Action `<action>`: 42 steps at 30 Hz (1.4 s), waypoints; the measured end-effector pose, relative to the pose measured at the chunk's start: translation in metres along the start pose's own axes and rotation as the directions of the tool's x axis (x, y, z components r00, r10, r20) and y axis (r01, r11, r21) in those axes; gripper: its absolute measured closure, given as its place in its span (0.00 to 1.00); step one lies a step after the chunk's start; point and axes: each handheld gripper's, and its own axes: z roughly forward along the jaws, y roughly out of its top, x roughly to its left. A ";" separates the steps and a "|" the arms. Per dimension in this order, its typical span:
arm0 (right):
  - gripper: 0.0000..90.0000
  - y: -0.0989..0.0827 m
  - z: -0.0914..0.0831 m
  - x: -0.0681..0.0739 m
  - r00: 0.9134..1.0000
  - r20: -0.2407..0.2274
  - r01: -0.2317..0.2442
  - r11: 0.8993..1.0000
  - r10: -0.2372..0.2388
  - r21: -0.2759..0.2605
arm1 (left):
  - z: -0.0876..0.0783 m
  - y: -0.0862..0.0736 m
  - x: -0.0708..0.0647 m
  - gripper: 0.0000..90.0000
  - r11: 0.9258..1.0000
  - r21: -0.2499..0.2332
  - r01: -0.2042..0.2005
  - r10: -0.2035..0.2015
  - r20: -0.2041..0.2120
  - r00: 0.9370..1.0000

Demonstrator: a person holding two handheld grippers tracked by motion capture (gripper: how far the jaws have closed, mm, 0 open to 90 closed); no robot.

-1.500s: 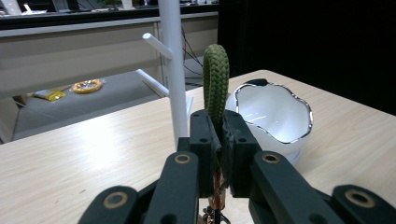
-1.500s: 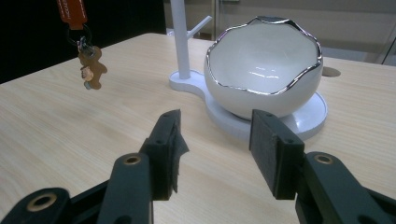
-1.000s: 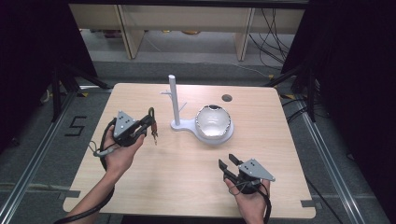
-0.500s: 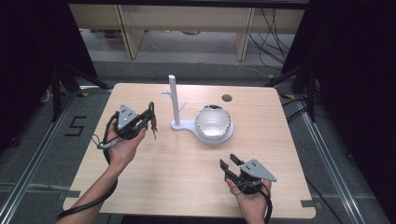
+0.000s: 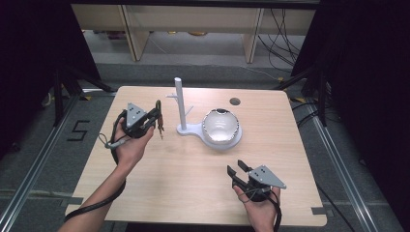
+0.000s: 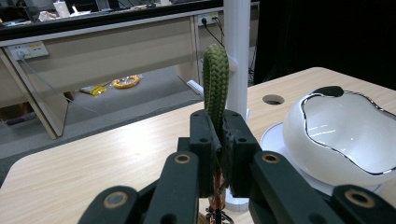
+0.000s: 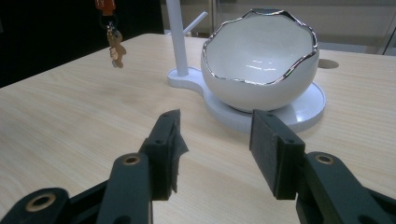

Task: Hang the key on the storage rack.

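Above the surface (image 5: pixel 145 193), left of the stand (image 5: pixel 181 108), we hold the left gripper (image 5: pixel 153 117) with fingers pinching a green braided keychain (image 6: pixel 215 86); its keys (image 5: pixel 159 129) dangle. Our right gripper (image 5: pixel 238 172) rests near the bowl (image 5: pixel 221 126), fingers spread.

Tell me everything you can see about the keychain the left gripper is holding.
The keychain has a braided olive-green cord loop, pinched upright between the shut jaws of the left gripper. Below the jaws hang an orange piece, small rings and a coppery metal charm, dangling free above the wooden table without touching it. It is held in the air, close beside the white stand's post, apart from the bowl.
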 end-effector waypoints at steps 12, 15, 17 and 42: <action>0.60 -0.002 -0.001 0.000 1.000 -0.005 0.002 1.000 -0.002 0.015 | 0.013 0.004 0.000 0.92 1.000 0.013 0.004 -0.004 -0.012 1.000; 0.60 -0.001 0.000 0.000 1.000 -0.008 0.000 1.000 0.000 0.007 | 0.016 0.005 0.000 0.92 1.000 0.014 0.007 -0.007 -0.016 1.000; 0.60 -0.001 0.000 0.000 1.000 -0.009 -0.003 1.000 0.003 0.004 | 0.016 0.005 0.000 0.92 1.000 0.016 0.004 -0.004 -0.016 1.000; 0.60 -0.002 -0.001 -0.002 1.000 -0.008 -0.028 1.000 0.028 0.001 | 0.033 0.013 -0.003 0.92 1.000 0.026 -0.003 0.004 -0.031 1.000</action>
